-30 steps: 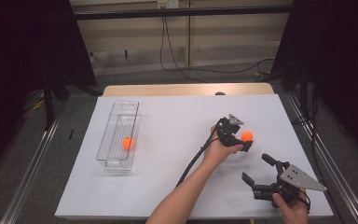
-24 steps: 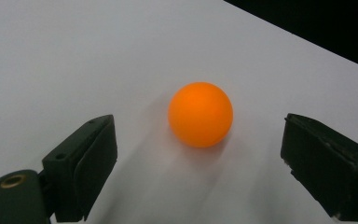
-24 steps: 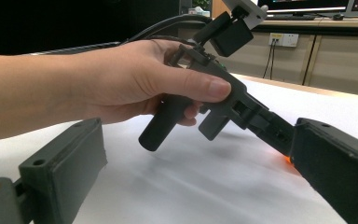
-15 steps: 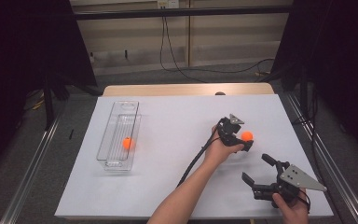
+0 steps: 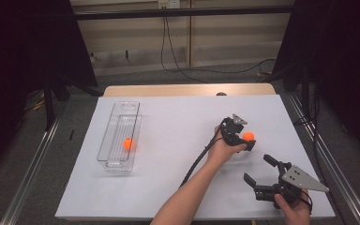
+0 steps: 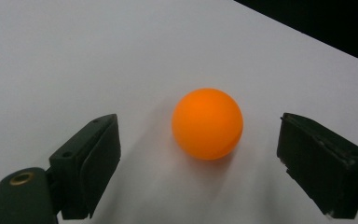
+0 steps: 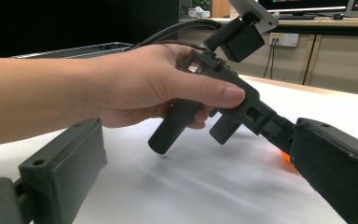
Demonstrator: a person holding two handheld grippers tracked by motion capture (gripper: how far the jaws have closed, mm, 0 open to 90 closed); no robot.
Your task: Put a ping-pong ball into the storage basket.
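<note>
Straddling 1 orange ball [image 6: 208, 123], the left gripper [image 5: 246, 140] stands with its jaws set a little wider than the ball; in the left gripper view a gap shows on each side, so neither pad presses on it. Those jaws have just been closing, with the ball between them and resting on the white table [image 5: 178, 126]. Item 2, the right gripper [image 5: 261, 174], sits low at the table's near right corner in the person's right hand [image 5: 294, 211], jaws spread wide and empty; its own view looks across the tabletop at the left hand [image 7: 144, 86] wrapped around the left gripper's handle, with a sliver of orange just beside its right-side jaw. Item 3, a clear tray [image 5: 117, 161], lies lengthwise near the table's left edge, well apart from both grippers, and holds a second orange ball [image 5: 128, 144]. Room: the ball at the left gripper lies right of centre, clear of the right and far edges; bare white surface runs between it and the tray, and more between it and the near edge. A black cable [image 5: 197, 161] trails from the left gripper along the forearm. Writing: no legible brand or label on the ball, grippers or tray.
</note>
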